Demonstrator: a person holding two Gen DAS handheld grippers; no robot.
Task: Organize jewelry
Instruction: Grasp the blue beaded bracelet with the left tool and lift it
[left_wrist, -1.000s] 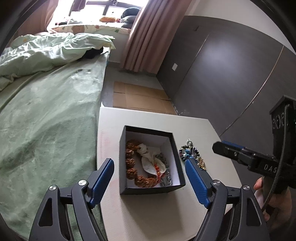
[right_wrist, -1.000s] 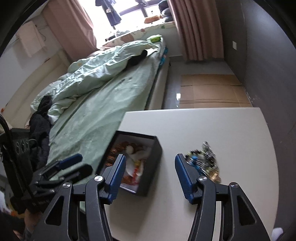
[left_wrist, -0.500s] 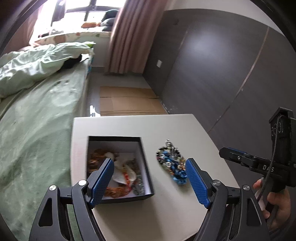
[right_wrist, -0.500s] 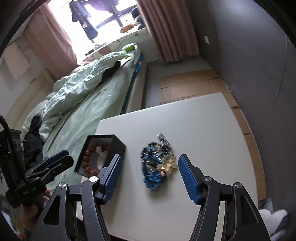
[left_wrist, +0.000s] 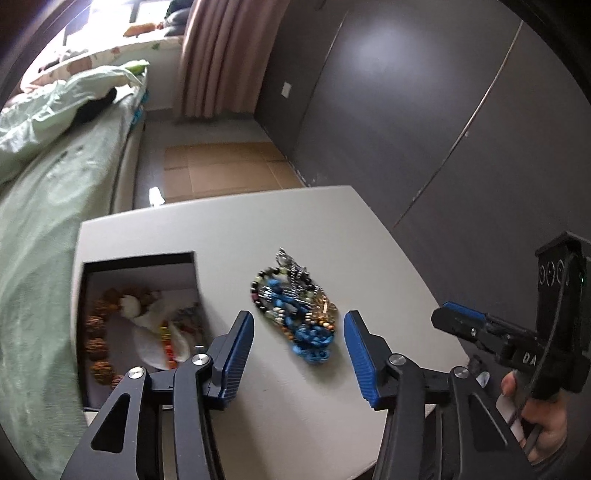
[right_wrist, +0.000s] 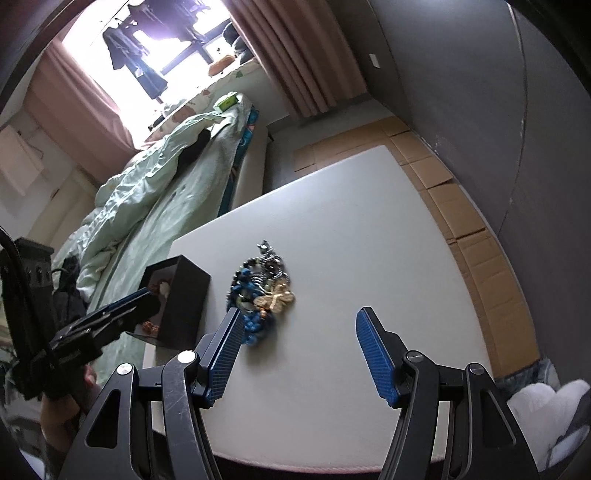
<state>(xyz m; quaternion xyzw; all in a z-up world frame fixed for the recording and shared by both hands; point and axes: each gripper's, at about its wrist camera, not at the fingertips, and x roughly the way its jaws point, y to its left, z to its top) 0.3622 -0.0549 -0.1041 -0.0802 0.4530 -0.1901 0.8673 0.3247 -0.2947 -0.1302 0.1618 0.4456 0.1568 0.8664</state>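
A tangled pile of beaded jewelry (left_wrist: 295, 306), blue, silver and gold, lies on the white table (left_wrist: 236, 229). It also shows in the right wrist view (right_wrist: 260, 288). My left gripper (left_wrist: 299, 332) is open, its fingers on either side of the pile's near end, just above it. A black open box (left_wrist: 138, 321) to the left holds brown beads, a white piece and other jewelry; it shows in the right wrist view (right_wrist: 184, 291). My right gripper (right_wrist: 299, 332) is open and empty, to the right of the pile.
A bed with green bedding (left_wrist: 48, 177) runs along the table's left side. A dark wall (left_wrist: 424, 129) stands to the right. Cardboard (left_wrist: 221, 170) lies on the floor beyond the table.
My left gripper has swung right from the box to over the jewelry pile. My right gripper has moved right too, so the pile sits at its left finger.
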